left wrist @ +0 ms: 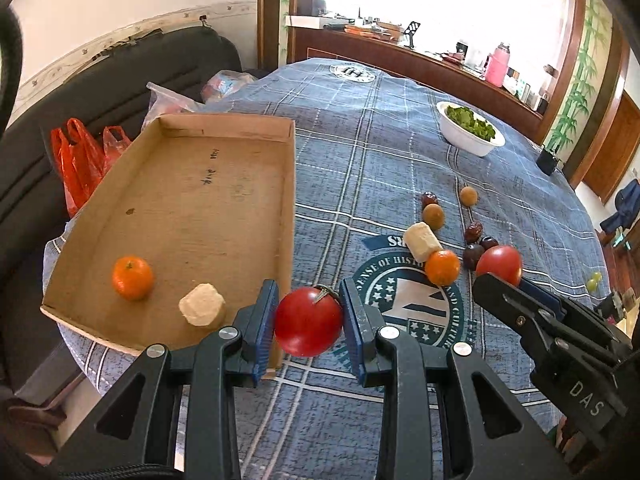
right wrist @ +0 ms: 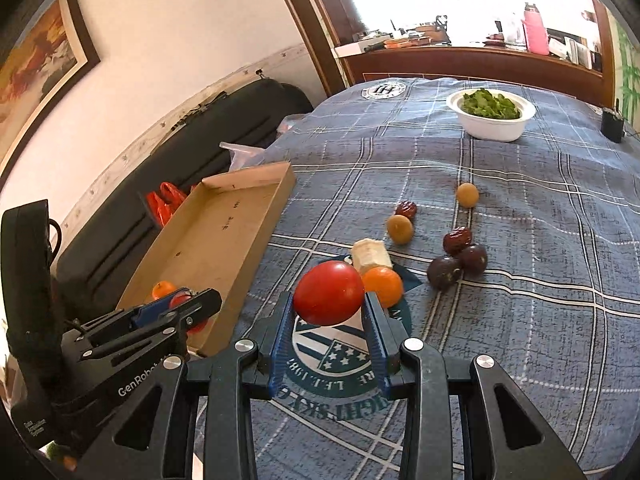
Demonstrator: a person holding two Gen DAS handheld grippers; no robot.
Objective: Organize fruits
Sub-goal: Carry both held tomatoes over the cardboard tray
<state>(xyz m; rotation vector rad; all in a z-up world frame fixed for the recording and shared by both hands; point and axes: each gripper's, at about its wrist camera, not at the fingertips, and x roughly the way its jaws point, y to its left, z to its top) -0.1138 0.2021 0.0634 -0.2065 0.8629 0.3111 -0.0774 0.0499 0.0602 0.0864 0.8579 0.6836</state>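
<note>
Left claw (left wrist: 309,322) gripped a red tomato (left wrist: 308,321) between its blue pads, held above the surface just beside the near right corner of the cardboard tray (left wrist: 208,200). Right claw (right wrist: 329,310) also clamped a second red tomato (right wrist: 329,298), lifted over the blue plaid cloth (right wrist: 520,320) above the round crest print. Both tomatoes sat pinched at their sides, clear of the cloth. In the left wrist view the right claw showed at the right edge with its tomato (left wrist: 500,264) at the tip. Tray lay on the left side of the surface, open top, handwriting on its floor. Inside it: one orange (left wrist: 132,278) near the front left and a pale cylinder chunk (left wrist: 202,305) just right of it, the two apart. On the cloth, loose fruit was clustered right of the tray: another orange (right wrist: 383,286) touching a second pale chunk (right wrist: 370,254), two dark plums (right wrist: 458,266) touching each other, a red date (right wrist: 457,239) just behind them, another date (right wrist: 407,209) beside a tan round fruit (right wrist: 399,229), and one more tan fruit (right wrist: 467,195) farther back, apart. White bowl (right wrist: 492,124) with green leaves stood at the far side, well apart from the fruit. Red plastic bags (left wrist: 80,160) lay on the dark sofa (left wrist: 60,100) behind the tray.
</note>
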